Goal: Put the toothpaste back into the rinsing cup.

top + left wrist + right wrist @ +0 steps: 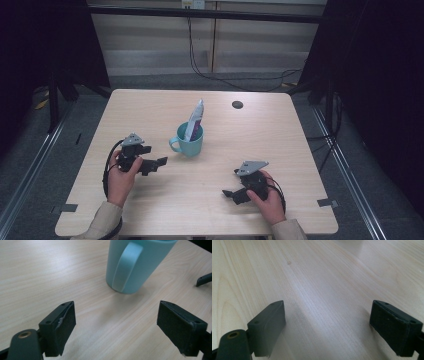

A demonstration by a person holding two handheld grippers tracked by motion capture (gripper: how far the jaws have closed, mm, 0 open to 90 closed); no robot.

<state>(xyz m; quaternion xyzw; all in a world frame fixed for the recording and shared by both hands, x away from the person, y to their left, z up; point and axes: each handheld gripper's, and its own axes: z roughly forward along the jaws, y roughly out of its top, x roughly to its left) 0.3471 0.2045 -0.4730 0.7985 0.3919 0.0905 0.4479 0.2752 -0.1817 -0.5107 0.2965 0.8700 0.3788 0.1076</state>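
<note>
A light teal mug [190, 142] stands upright near the middle of the wooden table [150, 110], handle toward the left. A white and purple tube [195, 120] leans inside it. My left gripper [155, 165] is open just left of the mug, jaws pointing at it. In the left gripper view the mug [136, 263] with its handle stands a short way beyond my left gripper [125, 325], nothing between the jaws. My right gripper [231, 194] lies low near the front right, open. In the right gripper view my right gripper [329, 327] has bare wood between its jaws.
A small dark round hole [237, 104] sits in the table's far right part. Cables [225, 77] run over the floor beyond the far edge. Black frame posts [55, 95] stand left and right of the table. A jaw tip of the other gripper [203, 279] shows at the left gripper view's right edge.
</note>
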